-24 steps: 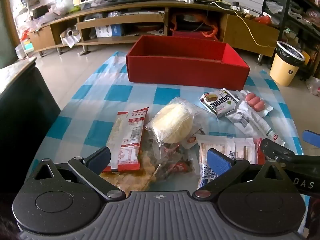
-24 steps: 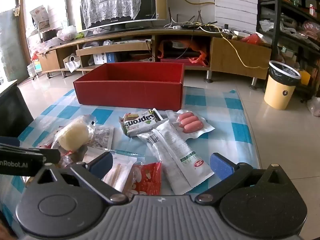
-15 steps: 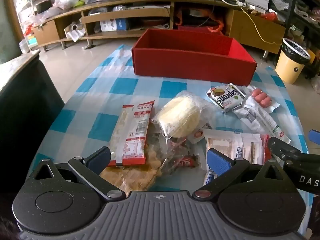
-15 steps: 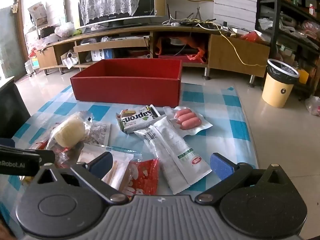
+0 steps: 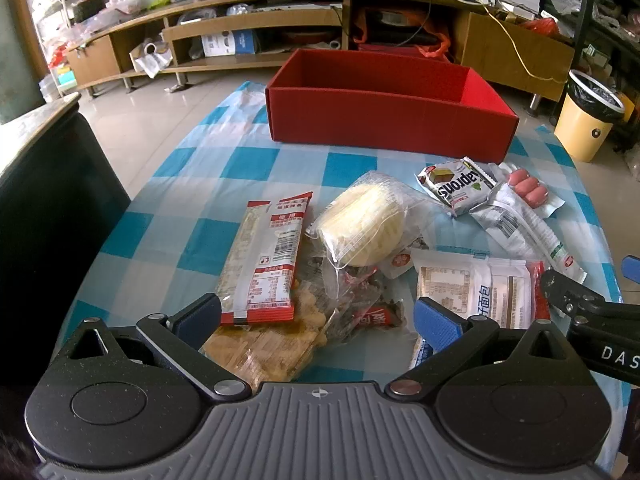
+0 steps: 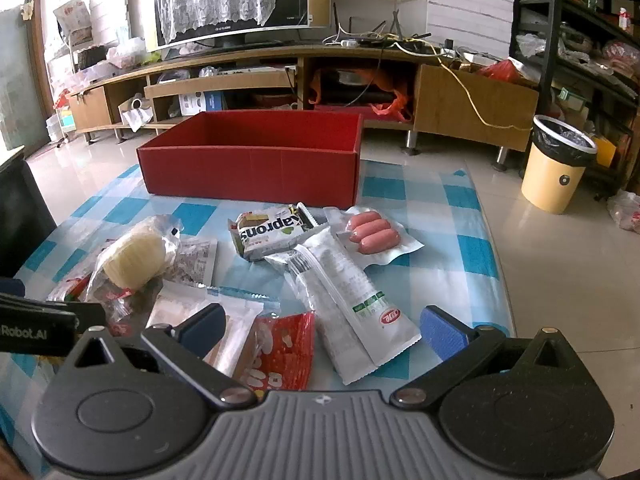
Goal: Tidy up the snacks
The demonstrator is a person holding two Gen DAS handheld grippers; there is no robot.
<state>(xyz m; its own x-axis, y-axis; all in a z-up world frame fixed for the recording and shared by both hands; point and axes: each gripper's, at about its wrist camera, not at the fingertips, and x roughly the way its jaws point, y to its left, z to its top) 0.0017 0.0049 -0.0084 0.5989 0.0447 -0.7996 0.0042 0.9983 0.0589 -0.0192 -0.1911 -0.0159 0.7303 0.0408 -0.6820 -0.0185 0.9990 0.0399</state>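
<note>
An open red box (image 5: 390, 122) (image 6: 252, 172) stands at the far end of a blue-checked cloth. Several snack packs lie in front of it: a red-and-white bar pack (image 5: 266, 256), a round yellow pastry in clear wrap (image 5: 362, 226) (image 6: 134, 256), a Kaprons wafer pack (image 5: 454, 190) (image 6: 270, 232), pink sausages (image 5: 528, 188) (image 6: 374, 232), a long white pack (image 6: 348, 300) and a white bread pack (image 5: 472, 292). My left gripper (image 5: 320, 318) hovers open over the near packs, holding nothing. My right gripper (image 6: 322, 332) is open above the red pack (image 6: 280, 352) and the long white pack.
A low wooden TV cabinet (image 6: 304, 76) runs across the back. A yellow bin (image 6: 558, 164) stands on the tiled floor at right, dark shelving (image 6: 580, 40) behind it. A dark seat (image 5: 44, 208) borders the cloth on the left.
Both grippers have drifted a little forward and lower over the snacks, so the packs look larger. Nothing was grasped, and both pairs of jaws stayed wide.
</note>
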